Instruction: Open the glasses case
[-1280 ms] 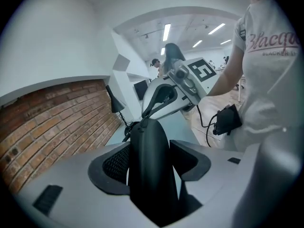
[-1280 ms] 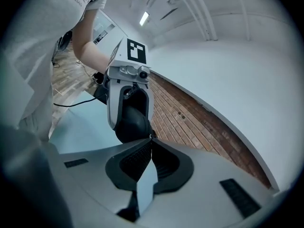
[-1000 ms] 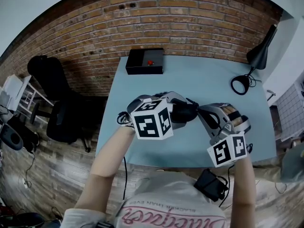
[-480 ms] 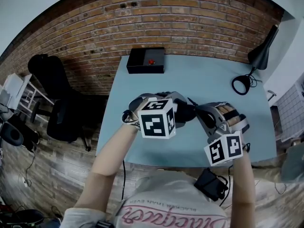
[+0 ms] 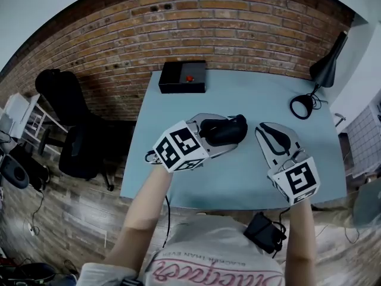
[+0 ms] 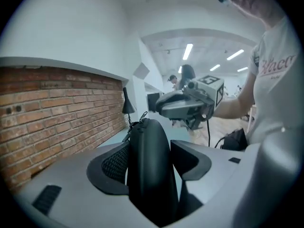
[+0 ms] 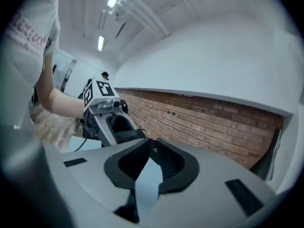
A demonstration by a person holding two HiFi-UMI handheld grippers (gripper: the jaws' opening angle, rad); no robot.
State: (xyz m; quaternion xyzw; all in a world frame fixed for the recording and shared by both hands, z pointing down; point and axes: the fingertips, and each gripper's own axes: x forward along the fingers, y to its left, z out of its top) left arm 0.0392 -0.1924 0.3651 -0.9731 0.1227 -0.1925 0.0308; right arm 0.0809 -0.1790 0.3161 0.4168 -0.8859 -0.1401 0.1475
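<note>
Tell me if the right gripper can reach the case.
Probably yes: the right gripper is empty, jaws opening, and nothing stands between it and the case held in the left gripper.

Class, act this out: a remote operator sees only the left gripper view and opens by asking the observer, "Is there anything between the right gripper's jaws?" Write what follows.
Observer: No. The right gripper's jaws are opening, with only bare table showing through the gap.
Operator: Is anything else on the table?
Observer: A black box with a red button sits at the far edge, by the brick wall.
Operator: Is the right gripper touching the glasses case?
Observer: No. In the head view, a strip of table separates it from the glasses case.
</note>
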